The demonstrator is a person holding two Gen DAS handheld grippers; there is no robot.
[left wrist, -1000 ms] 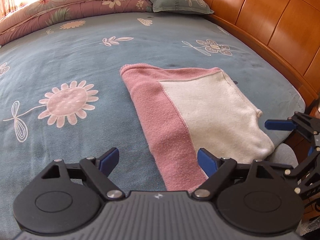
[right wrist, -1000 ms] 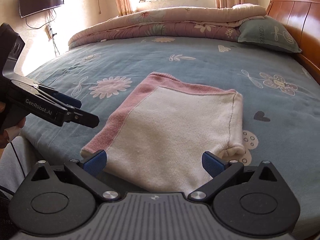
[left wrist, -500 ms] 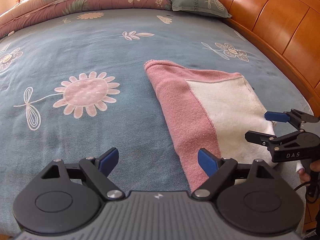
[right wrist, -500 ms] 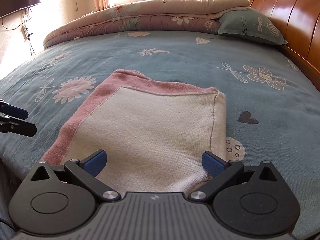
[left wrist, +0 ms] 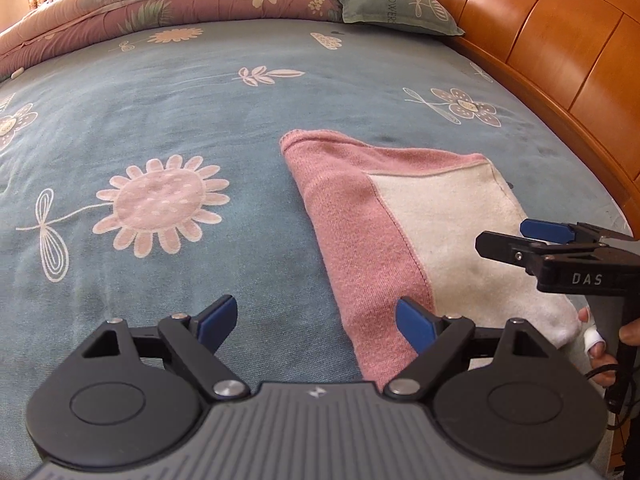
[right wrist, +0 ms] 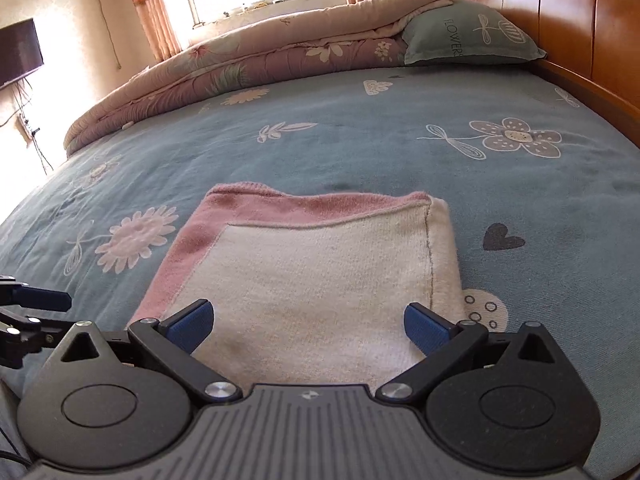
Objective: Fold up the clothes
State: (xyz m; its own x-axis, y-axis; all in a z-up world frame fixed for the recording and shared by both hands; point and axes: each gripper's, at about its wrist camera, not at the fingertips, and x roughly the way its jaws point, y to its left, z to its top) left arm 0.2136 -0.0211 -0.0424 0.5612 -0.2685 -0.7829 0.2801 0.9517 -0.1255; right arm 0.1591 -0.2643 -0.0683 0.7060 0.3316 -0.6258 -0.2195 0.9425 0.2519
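Here the folded garment (right wrist: 316, 280), cream with a pink border, lies flat on the blue flowered bed (left wrist: 160, 120), near the bed's front edge and well apart from the pillow (right wrist: 468, 36) and the rolled quilt (right wrist: 256, 60) at the far side. Compared with a second ago, the right gripper (right wrist: 308, 328) has shifted across the garment and now sits squarely over its cream panel, jaws wide apart and empty, blue pads above the garment's near edge. The left gripper (left wrist: 316, 320) has barely moved; it is spread wide, holds nothing, and hangs just beside the garment's pink left border. Judged from this, both tools are lining up on the garment's near edge for a further fold, which has not begun. The garment's nearest hem is cut off behind both gripper bodies, so contact with the cloth cannot be told. Only fingertips (left wrist: 592, 336), one bandaged, show of the person.
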